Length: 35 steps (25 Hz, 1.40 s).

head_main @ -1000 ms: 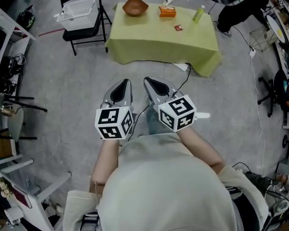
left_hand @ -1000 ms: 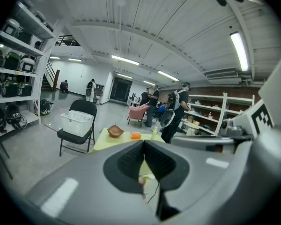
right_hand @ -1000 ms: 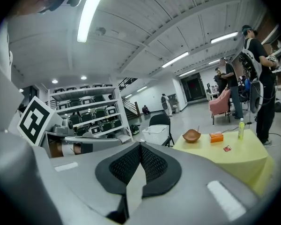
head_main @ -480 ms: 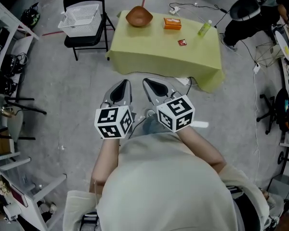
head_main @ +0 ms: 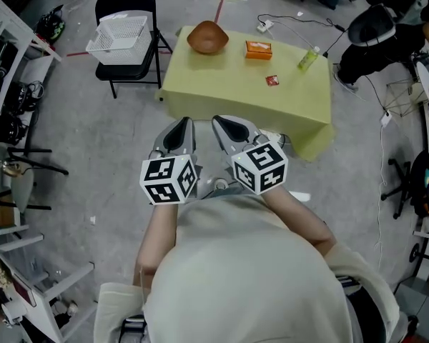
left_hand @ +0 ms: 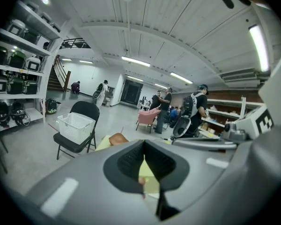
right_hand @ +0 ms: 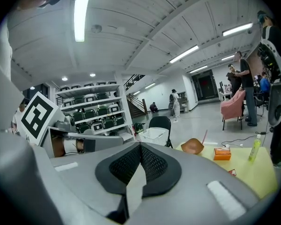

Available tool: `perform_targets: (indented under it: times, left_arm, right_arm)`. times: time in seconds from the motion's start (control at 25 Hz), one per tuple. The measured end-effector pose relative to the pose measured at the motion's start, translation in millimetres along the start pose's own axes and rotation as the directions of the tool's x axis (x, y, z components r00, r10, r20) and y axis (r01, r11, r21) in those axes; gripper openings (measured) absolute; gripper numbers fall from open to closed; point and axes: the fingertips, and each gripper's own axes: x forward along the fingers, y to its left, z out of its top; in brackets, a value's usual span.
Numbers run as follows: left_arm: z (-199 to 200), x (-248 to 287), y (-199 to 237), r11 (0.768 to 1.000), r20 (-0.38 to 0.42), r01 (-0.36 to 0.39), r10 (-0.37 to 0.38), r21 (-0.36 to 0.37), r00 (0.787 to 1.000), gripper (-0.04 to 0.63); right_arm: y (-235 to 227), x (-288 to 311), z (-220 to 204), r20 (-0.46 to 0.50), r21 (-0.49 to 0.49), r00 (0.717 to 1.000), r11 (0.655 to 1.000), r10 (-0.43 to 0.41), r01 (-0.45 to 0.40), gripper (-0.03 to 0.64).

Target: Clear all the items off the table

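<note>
A table under a yellow-green cloth (head_main: 243,95) stands ahead of me. On it are a brown bowl (head_main: 206,37), an orange box (head_main: 258,49), a green bottle (head_main: 308,58) and a small red packet (head_main: 272,81). My left gripper (head_main: 180,128) and right gripper (head_main: 230,126) hang side by side in front of my body, short of the table's near edge. Both are shut with nothing between the jaws. The right gripper view shows the bowl (right_hand: 193,146), the box (right_hand: 222,153) and the bottle (right_hand: 255,146) beyond its shut jaws.
A black folding chair carrying a white basket (head_main: 119,34) stands left of the table. Cables (head_main: 293,21) trail on the floor behind it. A person in black (head_main: 382,34) is at the upper right. Shelving (head_main: 3,84) lines the left side, and an office chair base (head_main: 407,166) is on the right.
The table and the chair have slid lower in the head view, so they are nearer. Both grippers keep their place before my body and stay shut.
</note>
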Motion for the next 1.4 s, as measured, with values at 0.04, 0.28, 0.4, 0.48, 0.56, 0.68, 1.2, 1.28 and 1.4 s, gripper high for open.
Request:
perform_targets:
  times: [0.04,0.28,0.4,0.48,0.56,0.68,1.2,1.28,1.4]
  left_arm:
    - [1,5,-1,1.0,0.0,-0.003,0.003,0.0,1.0,0.011]
    - [6,28,-3,1.0,-0.015,-0.014,0.014,-0.001,1.0,0.011]
    - [5,34,-2,1.0,-0.026,-0.016,0.016,-0.003,1.0,0.011]
    - [5,36,2,1.0,-0.028,-0.021,0.02,-0.013,0.999,0.011]
    - [6,40,7,0.999,-0.027,-0.025,0.024,-0.026,0.999,0.011]
    - [8,50,12,0.999,-0.026,-0.021,0.02,-0.039,0.999,0.011]
    - [46,136,47,0.999,-0.036,0.04,-0.04,-0.006,0.999,0.011]
    - [54,148,55,0.999,-0.042,0.041,-0.041,0.011,0.998,0.011]
    - [62,165,71,0.999,-0.052,0.045,-0.045,0.001,0.998,0.011]
  right_arm:
    - [-5,2,1,-0.001,-0.002,1.0,1.0,0.003,-0.003,-0.002]
    - [-29,13,10,0.005,0.009,1.0,1.0,-0.002,0.002,-0.003]
    - [-36,17,9,0.0,0.018,1.0,1.0,-0.009,0.009,-0.002]
    - [-39,20,8,-0.006,0.02,1.0,1.0,-0.012,0.012,-0.002]
    - [-42,23,8,-0.011,0.021,1.0,1.0,-0.013,0.014,-0.002]
    - [-48,29,9,-0.015,0.024,1.0,0.999,-0.022,0.023,-0.003]
    - [-105,96,36,-0.017,0.036,0.996,0.995,-0.09,0.091,-0.003]
    - [-112,110,42,-0.017,0.042,0.995,0.994,-0.098,0.098,-0.002]
    - [-121,129,50,-0.018,0.049,0.994,0.993,-0.108,0.109,-0.003]
